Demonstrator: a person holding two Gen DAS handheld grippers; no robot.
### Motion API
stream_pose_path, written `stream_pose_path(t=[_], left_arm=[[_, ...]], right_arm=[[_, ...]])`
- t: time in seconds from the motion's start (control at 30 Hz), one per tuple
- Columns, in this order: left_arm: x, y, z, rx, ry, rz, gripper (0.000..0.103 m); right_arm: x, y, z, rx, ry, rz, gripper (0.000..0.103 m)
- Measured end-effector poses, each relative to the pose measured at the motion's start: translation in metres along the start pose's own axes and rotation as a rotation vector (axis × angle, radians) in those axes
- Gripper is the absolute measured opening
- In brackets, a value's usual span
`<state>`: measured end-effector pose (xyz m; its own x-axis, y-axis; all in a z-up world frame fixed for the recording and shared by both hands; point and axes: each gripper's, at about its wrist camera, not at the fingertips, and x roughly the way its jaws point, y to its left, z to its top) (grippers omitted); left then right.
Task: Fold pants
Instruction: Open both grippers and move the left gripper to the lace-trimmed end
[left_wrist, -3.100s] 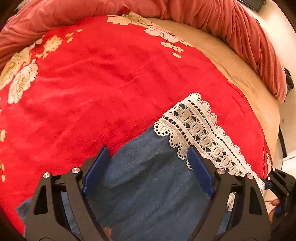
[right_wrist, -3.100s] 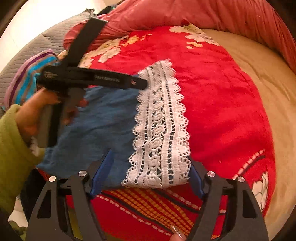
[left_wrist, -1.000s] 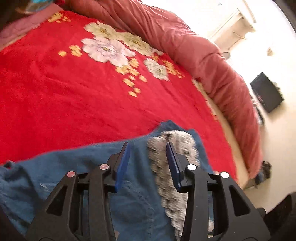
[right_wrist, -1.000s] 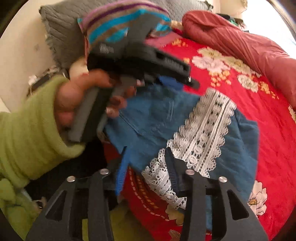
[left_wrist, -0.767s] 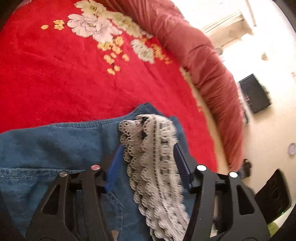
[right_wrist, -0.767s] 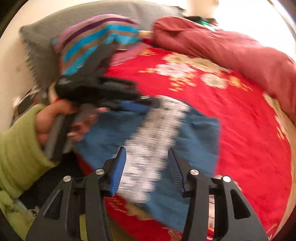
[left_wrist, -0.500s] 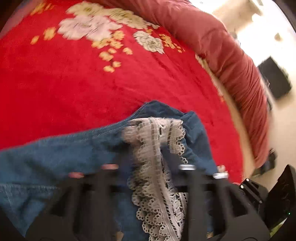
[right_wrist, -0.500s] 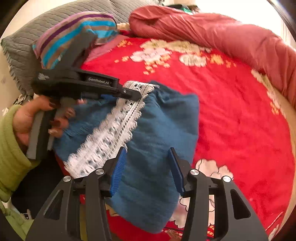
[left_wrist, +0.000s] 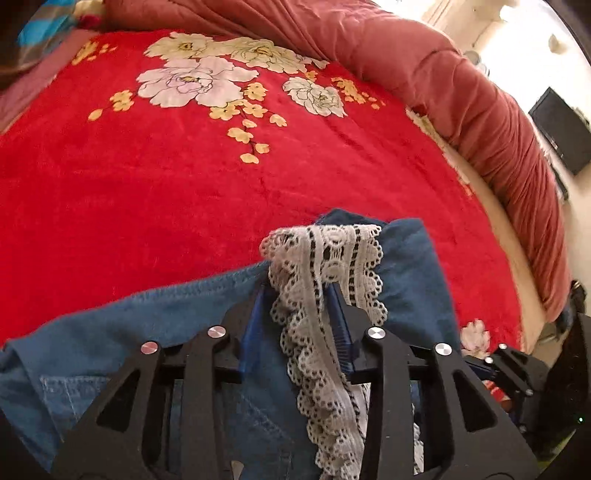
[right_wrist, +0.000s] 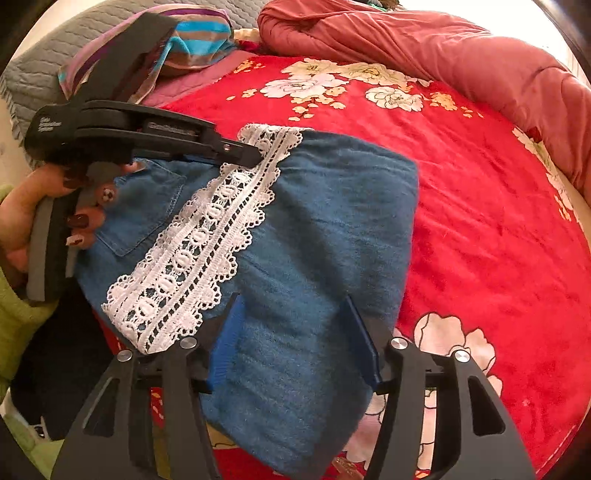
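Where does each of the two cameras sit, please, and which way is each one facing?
Left wrist: on the left gripper, facing across the red floral blanket; its fingers pinch the jeans' lace trim.
Right wrist: on the open right gripper, above the folded jeans, facing the left hand.
Shared: jeans, lace, blanket, rolled red quilt.

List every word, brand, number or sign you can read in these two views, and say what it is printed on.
No text can be read with certainty.
Left gripper: two pale printed marks on its black body, both too blurred to read.
Pants, lace trim, red blanket: no text.
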<state>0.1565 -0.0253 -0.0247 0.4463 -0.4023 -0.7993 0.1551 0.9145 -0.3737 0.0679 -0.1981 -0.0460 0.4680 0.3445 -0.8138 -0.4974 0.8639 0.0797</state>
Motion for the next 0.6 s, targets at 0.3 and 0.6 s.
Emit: stream_pose_path(t=[0.3,0.6], left_arm=[[-0.047,0.005,-0.044,-0.043,-0.019,-0.057,0.038],[-0.056,-0.013,-0.108,-0.085,0.091,-0.178,0.035]], right_arm=[[-0.034,-0.01,0.002,0.023,-0.075,0.013,0.058],[-0.035,0.002,-0.004,-0.05,-0.049,0.067,0.045]])
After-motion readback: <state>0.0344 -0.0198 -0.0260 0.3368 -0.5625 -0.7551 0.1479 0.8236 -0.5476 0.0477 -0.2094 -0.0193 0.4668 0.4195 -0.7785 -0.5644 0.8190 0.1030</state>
